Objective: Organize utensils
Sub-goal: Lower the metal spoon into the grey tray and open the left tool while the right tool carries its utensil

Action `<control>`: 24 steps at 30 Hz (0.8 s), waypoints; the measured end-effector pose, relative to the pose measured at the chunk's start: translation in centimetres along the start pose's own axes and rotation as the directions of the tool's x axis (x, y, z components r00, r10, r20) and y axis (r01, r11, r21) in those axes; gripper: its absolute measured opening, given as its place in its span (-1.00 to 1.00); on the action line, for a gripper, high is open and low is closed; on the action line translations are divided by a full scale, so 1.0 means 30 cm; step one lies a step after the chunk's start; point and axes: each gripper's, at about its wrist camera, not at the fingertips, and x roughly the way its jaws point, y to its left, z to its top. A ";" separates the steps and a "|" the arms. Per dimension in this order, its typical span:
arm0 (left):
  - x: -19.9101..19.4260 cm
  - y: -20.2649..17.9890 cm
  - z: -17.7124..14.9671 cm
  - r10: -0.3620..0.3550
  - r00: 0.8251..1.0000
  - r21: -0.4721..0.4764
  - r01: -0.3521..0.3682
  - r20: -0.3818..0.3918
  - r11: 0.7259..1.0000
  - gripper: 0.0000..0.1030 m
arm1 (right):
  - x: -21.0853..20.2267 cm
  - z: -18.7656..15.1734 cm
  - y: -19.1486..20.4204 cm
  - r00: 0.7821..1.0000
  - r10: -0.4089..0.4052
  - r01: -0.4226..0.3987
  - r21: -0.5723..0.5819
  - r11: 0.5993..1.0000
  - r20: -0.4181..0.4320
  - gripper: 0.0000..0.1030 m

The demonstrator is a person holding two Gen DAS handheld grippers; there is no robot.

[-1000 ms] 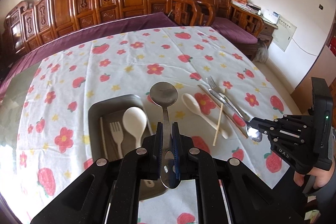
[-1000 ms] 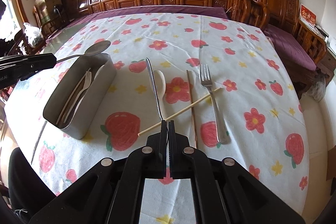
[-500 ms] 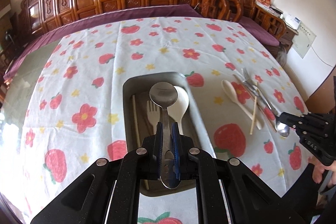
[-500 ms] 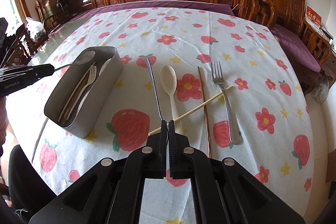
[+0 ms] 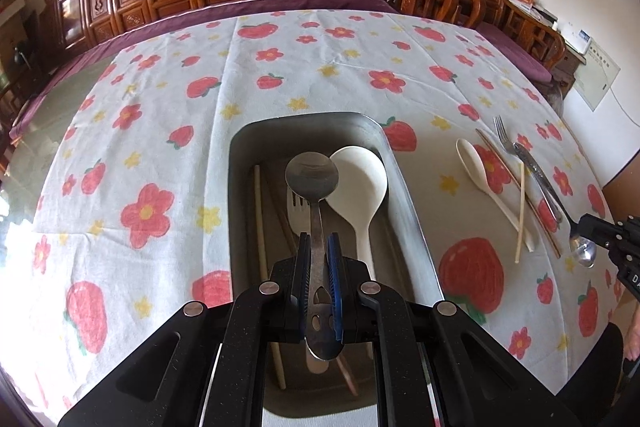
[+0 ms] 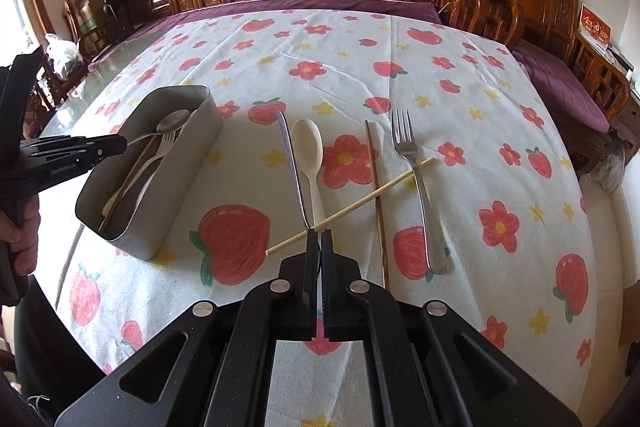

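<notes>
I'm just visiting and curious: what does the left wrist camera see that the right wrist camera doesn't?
Only the left view looks straight down into the metal bin, showing the big white spoon and the bowl of the right hand's metal spoon. Only the right view shows the bin's outer side and the left hand. Both show the tablecloth, metal fork, small white spoon and chopsticks.

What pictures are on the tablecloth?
Red strawberries, red flowers and small yellow stars on the white tablecloth; clearest in the right wrist view.

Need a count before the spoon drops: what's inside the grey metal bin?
In the grey metal bin: a large white spoon, a white fork and pale chopsticks. The left gripper and its metal spoon hide the near end.
</notes>
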 end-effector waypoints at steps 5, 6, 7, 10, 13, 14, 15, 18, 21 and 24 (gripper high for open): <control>0.037 -0.016 -0.006 -0.001 1.000 0.005 0.001 -0.028 1.000 -0.84 | 0.002 0.004 -0.006 1.000 0.006 -0.006 0.003 1.000 0.003 -0.95; 0.048 -0.019 -0.011 0.000 0.999 0.007 0.000 -0.039 1.000 -0.84 | 0.004 0.005 -0.006 1.000 0.008 -0.008 0.002 1.000 0.003 -0.95; 0.054 -0.020 -0.014 0.002 0.999 0.007 -0.001 -0.045 1.000 -0.84 | 0.004 0.006 -0.005 1.000 0.009 -0.009 0.002 1.000 0.003 -0.96; 0.080 -0.019 -0.029 0.000 0.997 0.005 0.000 -0.075 1.000 -0.84 | 0.006 0.008 0.002 1.000 0.014 -0.014 0.001 1.000 0.004 -0.96; 0.098 -0.015 -0.042 0.006 0.996 0.004 -0.006 -0.094 1.000 -0.84 | 0.008 0.011 0.013 1.000 0.018 -0.018 -0.003 1.000 0.003 -0.95; 0.101 -0.014 -0.044 0.004 0.995 0.003 -0.004 -0.099 1.000 -0.84 | 0.007 0.013 0.019 1.000 0.020 -0.020 -0.005 1.000 0.004 -0.95; 0.103 -0.012 -0.047 0.002 0.995 0.002 -0.002 -0.103 1.000 -0.84 | 0.006 0.014 0.025 1.000 0.021 -0.021 -0.007 1.000 0.004 -0.95; 0.092 -0.005 -0.050 -0.005 0.995 -0.006 0.004 -0.099 1.000 -0.81 | 0.004 0.022 0.047 1.000 0.027 -0.027 -0.016 0.999 0.006 -0.95; 0.062 0.008 -0.048 -0.010 0.997 -0.011 0.009 -0.079 1.000 -0.61 | 0.001 0.033 0.073 0.999 0.037 -0.037 -0.025 0.999 0.009 -0.95; 0.016 0.033 -0.048 -0.014 0.998 -0.022 0.013 -0.053 1.000 -0.61 | -0.002 0.049 0.110 0.999 0.050 -0.050 -0.037 0.998 0.013 -0.95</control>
